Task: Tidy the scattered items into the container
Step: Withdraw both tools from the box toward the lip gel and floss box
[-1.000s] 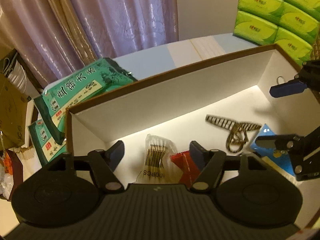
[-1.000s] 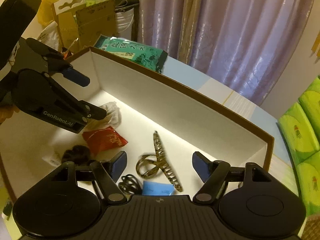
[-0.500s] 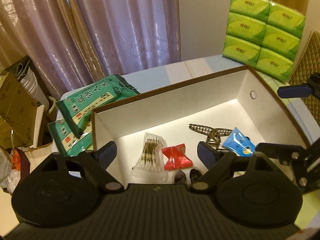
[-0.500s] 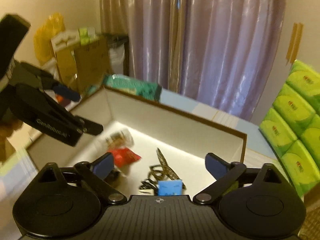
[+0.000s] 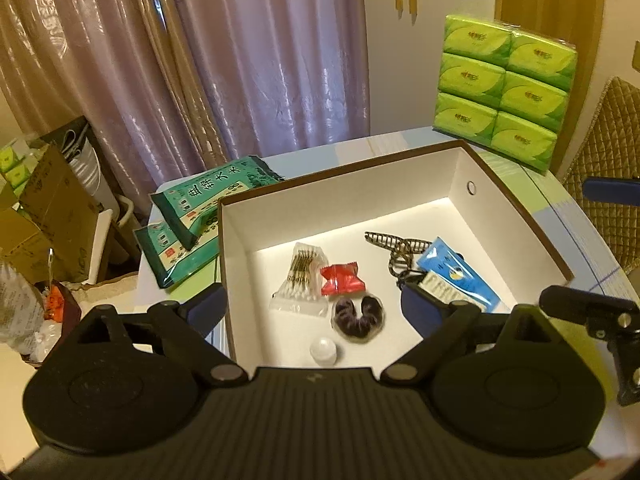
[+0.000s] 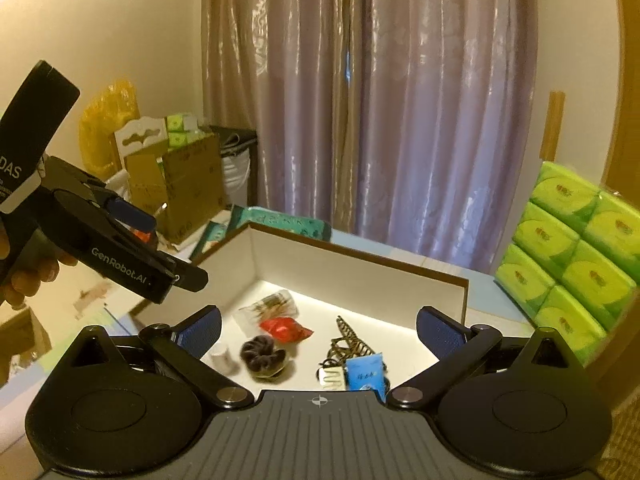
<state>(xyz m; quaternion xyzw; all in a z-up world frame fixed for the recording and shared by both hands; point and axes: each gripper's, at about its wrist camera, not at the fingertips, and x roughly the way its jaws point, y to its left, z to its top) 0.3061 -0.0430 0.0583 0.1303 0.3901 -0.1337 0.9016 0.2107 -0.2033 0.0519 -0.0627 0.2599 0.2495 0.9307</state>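
Both grippers, left [image 5: 312, 306] and right [image 6: 318, 330], were held above the box [image 5: 520, 216], jaws opening wider, nothing gripped between them.

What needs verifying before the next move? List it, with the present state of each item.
1. Left gripper empty: ok, jaws opening, nothing between them.
2. Right gripper empty: ok, jaws opening, nothing between them.
3. Small items inside the box: ok, cotton swab bag, red candy, hair scrunchie, hair claw, blue packet and small white object lie on its floor.
4. Items undamaged: cannot tell.
5. Nothing small left outside the box: cannot tell, the table is only partly in view.
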